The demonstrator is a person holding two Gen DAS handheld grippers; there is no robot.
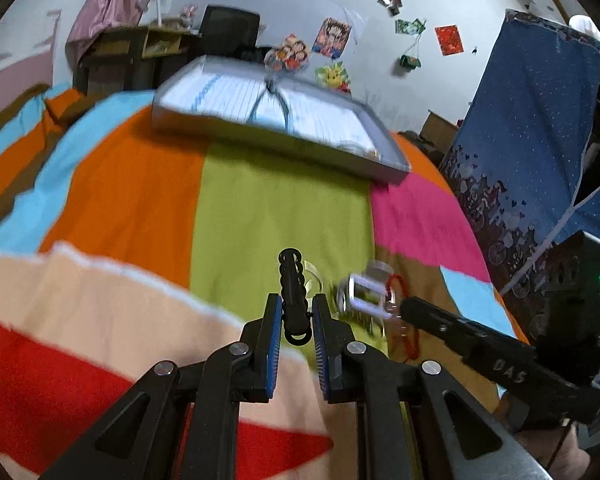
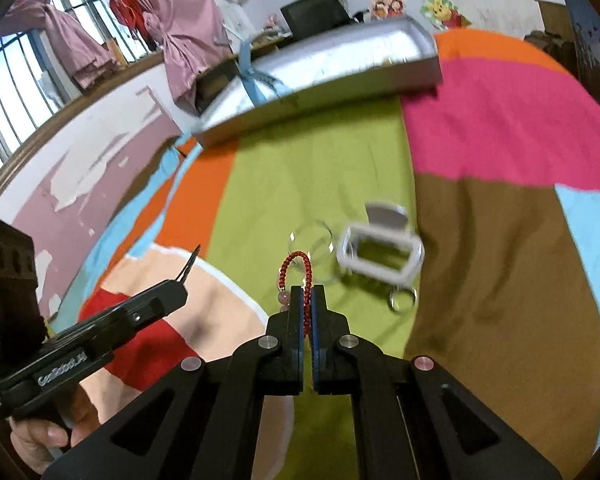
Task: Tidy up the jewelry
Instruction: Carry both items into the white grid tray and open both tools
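The left gripper (image 1: 296,312) has its fingers clamped on a black bracelet (image 1: 293,280). The right gripper (image 2: 307,300) has its fingers together on a red cord bracelet (image 2: 296,268). Both are above the striped bed (image 1: 260,200). Far off sits a grey box (image 1: 204,116).

Black bracelet (image 1: 293,296), red braided cord (image 2: 300,276)

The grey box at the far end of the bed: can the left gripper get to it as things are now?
Probably yes. Only bare striped bedspread lies between the left gripper and the grey box, whose top is open. The jaws are already shut on a black bracelet, so it can only drop that in.
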